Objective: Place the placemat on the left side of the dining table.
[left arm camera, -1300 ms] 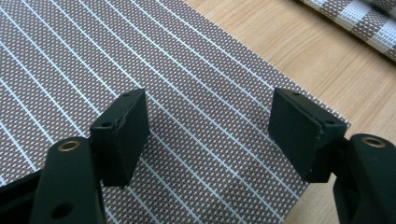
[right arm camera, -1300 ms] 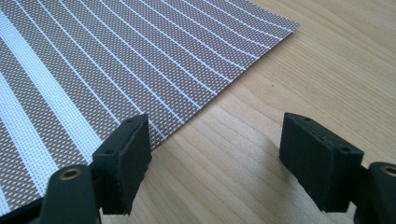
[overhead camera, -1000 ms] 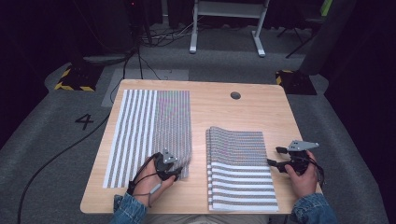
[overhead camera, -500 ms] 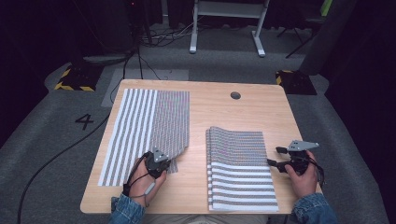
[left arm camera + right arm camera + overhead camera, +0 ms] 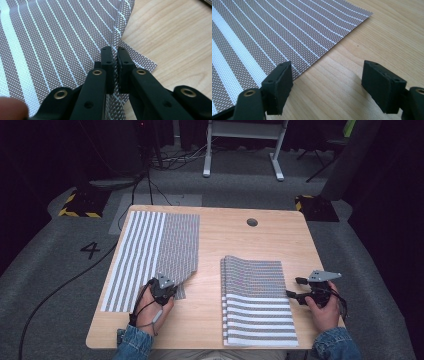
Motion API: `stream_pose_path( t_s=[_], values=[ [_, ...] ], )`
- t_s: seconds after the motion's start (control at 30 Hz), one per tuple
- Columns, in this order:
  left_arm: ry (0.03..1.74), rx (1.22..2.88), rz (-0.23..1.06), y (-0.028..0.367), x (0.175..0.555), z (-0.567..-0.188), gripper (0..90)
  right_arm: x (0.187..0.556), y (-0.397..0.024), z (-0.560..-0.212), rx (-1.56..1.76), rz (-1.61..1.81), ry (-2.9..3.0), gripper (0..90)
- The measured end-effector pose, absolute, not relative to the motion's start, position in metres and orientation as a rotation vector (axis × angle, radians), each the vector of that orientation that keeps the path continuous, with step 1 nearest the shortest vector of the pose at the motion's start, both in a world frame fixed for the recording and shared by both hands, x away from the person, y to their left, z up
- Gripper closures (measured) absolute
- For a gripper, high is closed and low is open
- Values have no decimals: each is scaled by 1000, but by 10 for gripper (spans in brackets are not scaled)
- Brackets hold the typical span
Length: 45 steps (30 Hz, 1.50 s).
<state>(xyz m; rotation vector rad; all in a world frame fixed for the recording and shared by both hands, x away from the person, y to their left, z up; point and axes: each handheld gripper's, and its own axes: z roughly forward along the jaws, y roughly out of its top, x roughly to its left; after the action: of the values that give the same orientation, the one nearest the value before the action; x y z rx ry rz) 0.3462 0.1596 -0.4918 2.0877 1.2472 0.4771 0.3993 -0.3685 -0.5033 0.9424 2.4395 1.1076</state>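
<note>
Left gripper [image 5: 163,289] is sitting at about 7 o'clock on the light wooden rectangular table [image 5: 225,245], held in the person's left hand [image 5: 150,310]. Its jaws have just been closing and are now pinching the raised edge of the brown-and-white striped woven mesh placemat [image 5: 155,252] lying on the table's left half. In the left gripper view the two black jaws are standing almost together with a thin fold of the mat [image 5: 62,37] running up between them, pads pressing on it. A corner of the same mat is showing flat on the wood at 3 o'clock of the jaws. In the high view the mat's right part is lying folded over, darker side up, its near corner lifting at the gripper.

Right gripper [image 5: 312,292] is resting at about 4 o'clock on the table, in the person's right hand [image 5: 325,312], just beside the right edge of the stack of striped woven mesh placemats [image 5: 257,307]. In the right gripper view its jaws are standing wide apart with bare wood between them; the left jaw is lying just at the stack's edge [image 5: 262,37], not gripping it.

Stack and single mat are lying well apart, bare tabletop between them. A round cable hole [image 5: 252,222] is sitting at 12 o'clock on the table.
</note>
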Motion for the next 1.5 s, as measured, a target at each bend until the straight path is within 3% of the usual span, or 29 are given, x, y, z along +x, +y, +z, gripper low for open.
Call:
stream_pose_path(
  t_s=[0.47,0.6,0.7,0.87,1.0,1.5],
  values=[
    [1283,2109,561,152,349,-492,857,399,-369,-503,942,1107,2440,250],
    [1292,2084,525,156,351,-492,838,399,-368,-503,940,1108,2440,249],
    [1292,2084,521,159,351,-491,784,399,-368,-503,941,1107,2440,249],
    [1222,2034,455,151,347,-489,449,399,-368,-503,941,1107,2440,248],
    [1185,2010,477,149,343,-485,335,399,-368,-503,941,1108,2440,248],
    [1206,2076,461,144,350,-502,320,399,-368,-503,942,1107,2440,248]
  ],
)
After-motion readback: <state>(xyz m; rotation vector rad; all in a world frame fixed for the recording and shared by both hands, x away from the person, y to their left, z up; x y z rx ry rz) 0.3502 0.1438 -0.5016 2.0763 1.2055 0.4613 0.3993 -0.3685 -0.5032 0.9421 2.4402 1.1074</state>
